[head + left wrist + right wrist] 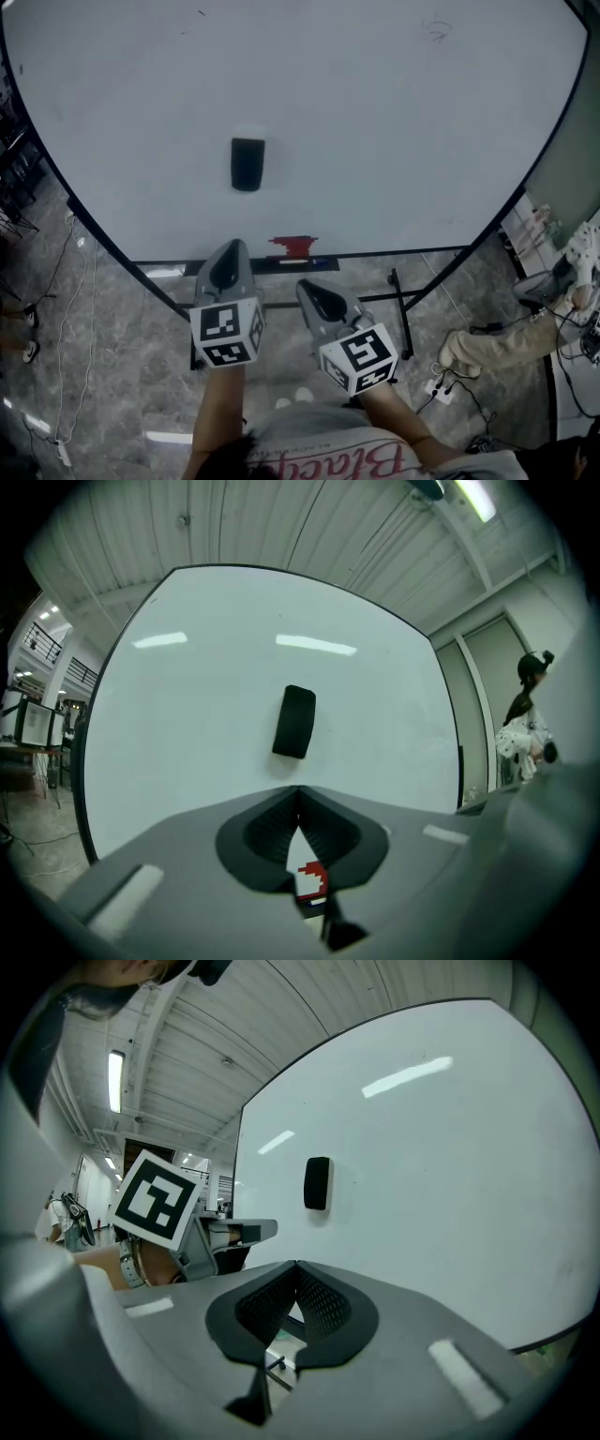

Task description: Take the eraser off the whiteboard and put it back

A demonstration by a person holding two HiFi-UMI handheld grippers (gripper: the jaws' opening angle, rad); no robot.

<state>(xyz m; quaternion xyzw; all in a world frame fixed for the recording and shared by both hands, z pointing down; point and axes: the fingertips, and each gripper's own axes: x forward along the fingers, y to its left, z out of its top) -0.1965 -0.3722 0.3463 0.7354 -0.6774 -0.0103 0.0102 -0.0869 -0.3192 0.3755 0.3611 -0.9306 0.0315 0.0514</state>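
A black eraser (247, 164) sticks upright on the whiteboard (375, 122), a little left of centre. It shows above the jaw tips in the left gripper view (294, 721) and further off in the right gripper view (318, 1183). My left gripper (228, 251) hangs below the eraser, well short of the board, jaws shut with nothing between them. My right gripper (309, 292) sits beside it to the right, lower, also shut and empty. The left gripper (246, 1231) appears at the left of the right gripper view.
A red object (293, 247) lies on the board's tray (375, 255). The board stands on a black frame (401, 314) over a marble floor. Cables and a power strip (441, 386) lie at the right, where a seated person's leg (497, 342) shows.
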